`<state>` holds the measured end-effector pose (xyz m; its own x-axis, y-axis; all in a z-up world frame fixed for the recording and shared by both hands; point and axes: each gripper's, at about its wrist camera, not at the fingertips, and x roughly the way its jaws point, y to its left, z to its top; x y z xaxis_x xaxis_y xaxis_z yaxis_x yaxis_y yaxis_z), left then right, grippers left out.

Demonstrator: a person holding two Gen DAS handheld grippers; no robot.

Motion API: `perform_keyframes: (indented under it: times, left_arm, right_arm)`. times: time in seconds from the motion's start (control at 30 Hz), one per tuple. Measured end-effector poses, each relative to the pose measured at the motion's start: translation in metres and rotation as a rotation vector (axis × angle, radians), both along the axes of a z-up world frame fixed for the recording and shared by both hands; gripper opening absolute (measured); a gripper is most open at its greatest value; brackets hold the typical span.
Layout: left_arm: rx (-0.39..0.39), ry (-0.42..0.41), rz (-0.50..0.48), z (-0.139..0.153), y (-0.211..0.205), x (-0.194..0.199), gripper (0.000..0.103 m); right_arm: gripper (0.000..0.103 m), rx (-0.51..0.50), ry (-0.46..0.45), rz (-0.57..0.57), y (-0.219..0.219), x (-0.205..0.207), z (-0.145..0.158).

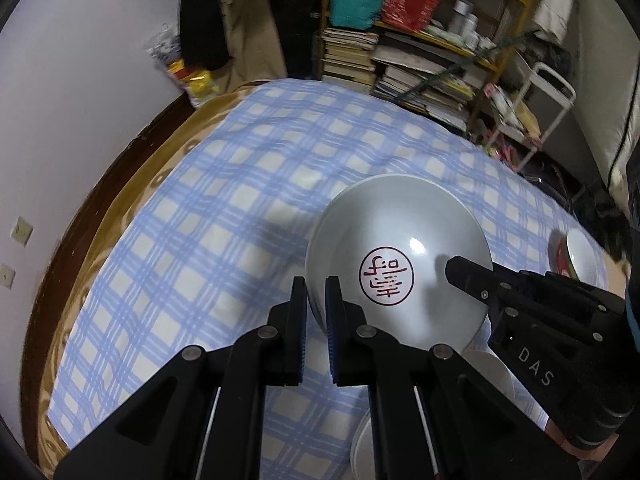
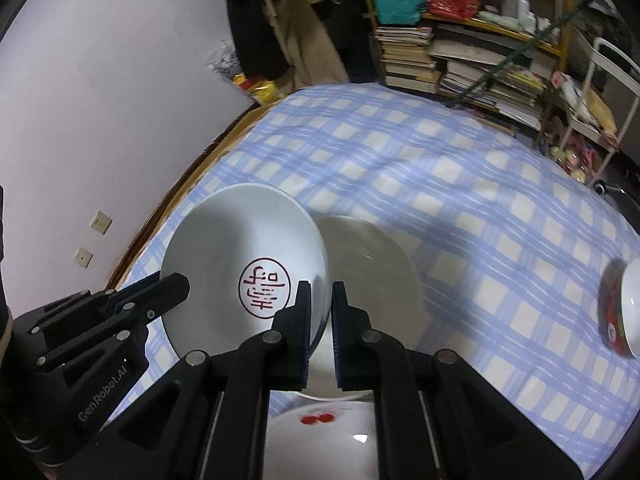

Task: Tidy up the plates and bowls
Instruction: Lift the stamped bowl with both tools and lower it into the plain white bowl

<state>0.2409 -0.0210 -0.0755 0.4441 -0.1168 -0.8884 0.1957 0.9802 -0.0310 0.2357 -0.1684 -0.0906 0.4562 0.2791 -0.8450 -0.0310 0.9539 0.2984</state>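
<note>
From the left wrist view, the left hand-held gripper (image 1: 317,294) is clamped narrow on the near rim of the white bowl (image 1: 400,248), one finger inside and one outside, and the bowl hangs tilted above the blue checked cloth (image 1: 224,208) on the bed, its red circular stamp facing the camera. The right hand-held gripper (image 1: 454,266) comes in from the right edge and grips the bowl's opposite rim. Under the bowl, pale plates (image 1: 362,450) peek out, and far right sits a red-patterned bowl (image 1: 576,258) on the cloth. Behind, a bookshelf (image 1: 420,60) stacked with books. Over to the right wrist view: the right hand-held gripper (image 2: 321,296) pinches the white bowl (image 2: 240,232) at its right-hand rim, jaws nearly together with just the wall between them. The left hand-held gripper (image 2: 178,284) holds the far side, lower left. Just beyond the bowl lies a plain white plate (image 2: 372,264) on the blue checked cloth (image 2: 480,208), and another plate with red dots (image 2: 320,436) shows at the bottom. The red-patterned bowl (image 2: 622,312) rests well apart at the right edge.
</note>
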Motion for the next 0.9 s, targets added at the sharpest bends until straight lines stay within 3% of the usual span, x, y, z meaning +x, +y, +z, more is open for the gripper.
perform_keyframes:
  times: [0.4,0.9]
  left_arm:
    - [0.009,0.044,-0.039,-0.025,-0.027,0.003,0.009]
    - [0.022,0.091,-0.031,-0.050,-0.027,0.010,0.009]
  right_arm:
    - [0.011,0.013,0.023,-0.072,-0.026,-0.006,-0.022]
    - [0.011,-0.048,0.044,-0.063,-0.018,0.000,-0.042]
